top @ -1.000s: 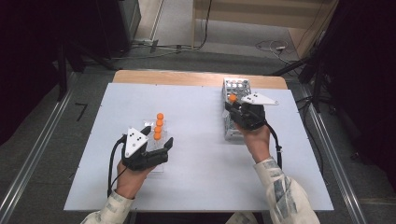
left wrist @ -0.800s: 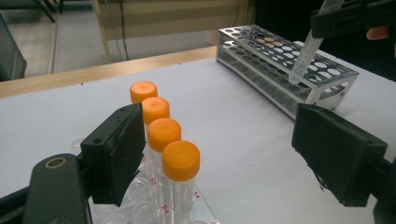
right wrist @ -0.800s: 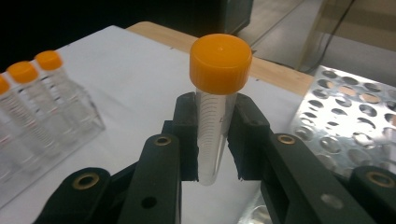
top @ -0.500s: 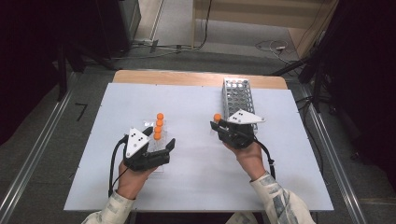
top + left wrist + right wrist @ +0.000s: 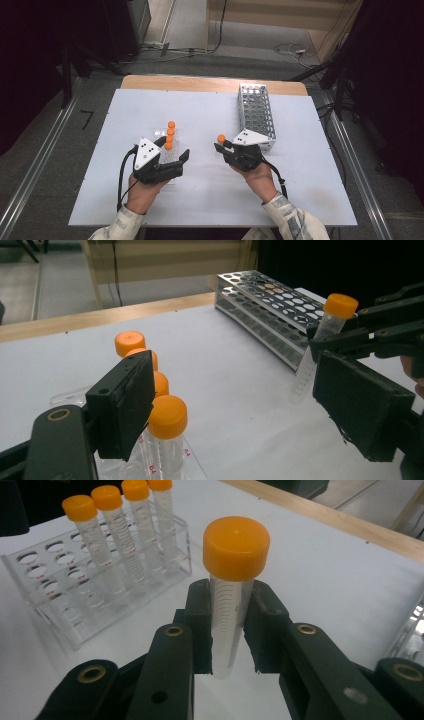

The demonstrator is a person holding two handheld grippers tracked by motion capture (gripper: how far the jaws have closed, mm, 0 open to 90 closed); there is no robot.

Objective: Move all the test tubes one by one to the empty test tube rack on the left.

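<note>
Capped tube carried between two racks
Right gripper (image 5: pixel 223 145) jaws clench an orange-capped tube (image 5: pixel 231 587); left gripper (image 5: pixel 176 150) jaws stand released beside the clear rack (image 5: pixel 75 595) on the worktop (image 5: pixel 210 115).

Even overhead light keeps the white tabletop (image 5: pixel 210 200) bright with soft, faint shadows — the surroundings fall nearly black; close-up claw edges blur slightly, and the high view looks grainy.

There are five orange-capped tubes (image 5: pixel 234 575), two racks, one clear (image 5: pixel 75 615) and one metal (image 5: pixel 257 112), and two grippers (image 5: pixel 162 157).
</note>
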